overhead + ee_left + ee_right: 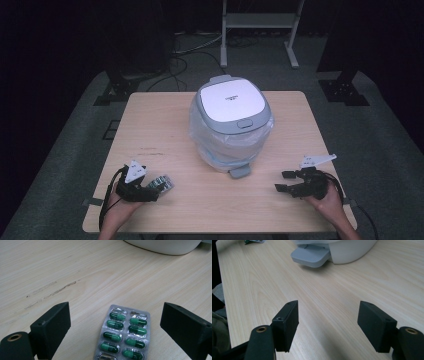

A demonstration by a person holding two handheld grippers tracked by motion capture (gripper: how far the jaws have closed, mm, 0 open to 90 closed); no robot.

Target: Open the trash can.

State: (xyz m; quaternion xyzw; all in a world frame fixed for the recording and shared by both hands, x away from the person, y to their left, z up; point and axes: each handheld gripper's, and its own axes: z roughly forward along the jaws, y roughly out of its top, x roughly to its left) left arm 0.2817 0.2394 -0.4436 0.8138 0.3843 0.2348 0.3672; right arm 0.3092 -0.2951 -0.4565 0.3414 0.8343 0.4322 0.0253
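Note:
A blister pack (162, 183) of green capsules lies flat on the wooden table (150, 125) near its front left. My left gripper (156, 190) is open, low over the table. In the left gripper view the blister pack (123, 333) lies between the two spread jaws of the left gripper (116, 312), touching neither. A white pedal bin (231, 120) with a shut lid and a clear plastic liner stands at the table's middle. My right gripper (281, 181) is open at the front right, pointing left; the right gripper (328, 308) holds nothing.
The bin's grey pedal (240, 171) sticks out toward me; the pedal (310, 255) lies ahead of the right jaws. Bare wood stretches between the two grippers. A metal stand (260, 30) is on the floor beyond the table.

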